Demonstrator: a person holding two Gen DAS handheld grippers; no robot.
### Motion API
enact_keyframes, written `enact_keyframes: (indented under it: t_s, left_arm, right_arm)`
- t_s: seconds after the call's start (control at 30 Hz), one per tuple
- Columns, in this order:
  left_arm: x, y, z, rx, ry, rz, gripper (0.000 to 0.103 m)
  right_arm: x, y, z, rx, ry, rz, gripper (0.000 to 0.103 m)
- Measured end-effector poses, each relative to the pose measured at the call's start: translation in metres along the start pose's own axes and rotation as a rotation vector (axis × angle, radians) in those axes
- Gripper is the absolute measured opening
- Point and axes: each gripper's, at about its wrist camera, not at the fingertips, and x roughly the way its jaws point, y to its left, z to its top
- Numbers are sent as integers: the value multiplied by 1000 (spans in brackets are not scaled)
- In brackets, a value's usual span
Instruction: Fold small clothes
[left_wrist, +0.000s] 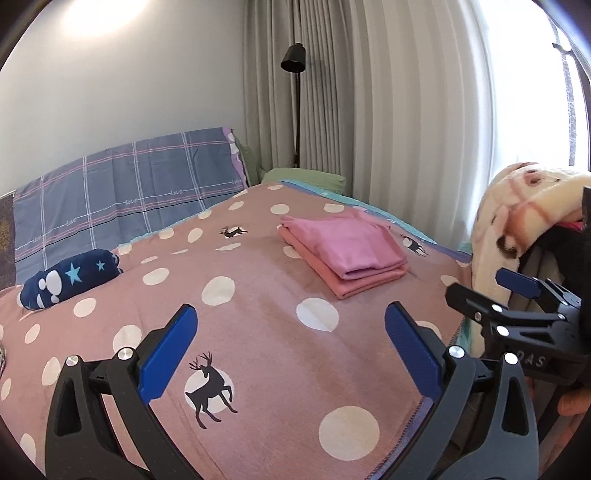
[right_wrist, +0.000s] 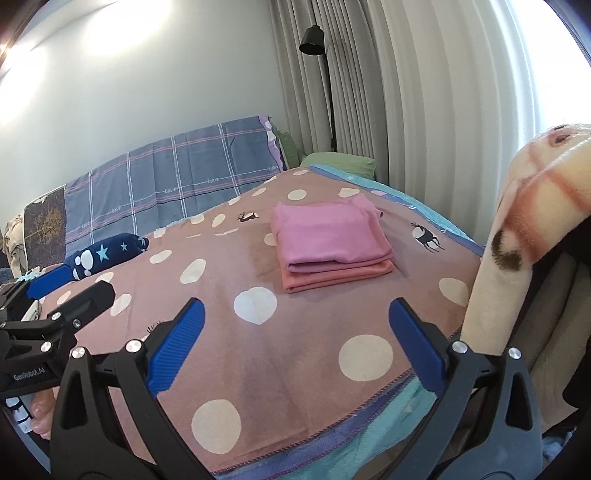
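Two folded garments lie stacked on the bed: a pink one (left_wrist: 354, 243) on top of a salmon one (left_wrist: 369, 282). The stack also shows in the right wrist view, pink (right_wrist: 328, 236) over salmon (right_wrist: 336, 277). My left gripper (left_wrist: 291, 354) is open and empty, held above the polka-dot blanket (left_wrist: 258, 314) well short of the stack. My right gripper (right_wrist: 295, 347) is open and empty, also near the bed's front edge. Each gripper shows at the side of the other's view, the right gripper (left_wrist: 491, 288) and the left gripper (right_wrist: 70, 284).
A rolled navy star-print cloth (left_wrist: 70, 277) lies at the left of the bed. A plaid pillow cover (left_wrist: 129, 195) leans on the wall. A cream plush blanket (right_wrist: 535, 229) hangs at the right. A black floor lamp (left_wrist: 293, 59) stands by the curtains.
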Motion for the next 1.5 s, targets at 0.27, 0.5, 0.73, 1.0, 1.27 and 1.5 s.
enact_keyframes:
  t_s: [0.27, 0.5, 0.73, 1.0, 1.27, 1.5]
  left_arm:
    - [-5, 2, -2, -8, 0, 2, 102]
    - [-5, 2, -8, -22, 3, -7, 102]
    - [-10, 5, -17, -29, 9, 6, 102]
    - [-13, 5, -17, -26, 8, 7, 102]
    - [-4, 8, -21, -24, 22, 13, 102]
    - [10, 9, -26, 8, 41, 24, 102]
  right_arm:
    - [-2, 0, -2, 8, 0, 8, 101]
    - [-3, -3, -5, 8, 11, -4, 101]
    - [-6, 0, -6, -14, 15, -15, 101]
    - [-7, 8, -8, -21, 15, 1, 101]
    - [-1, 8, -7, -15, 20, -11, 101]
    - [18, 8, -10, -23, 54, -12, 101]
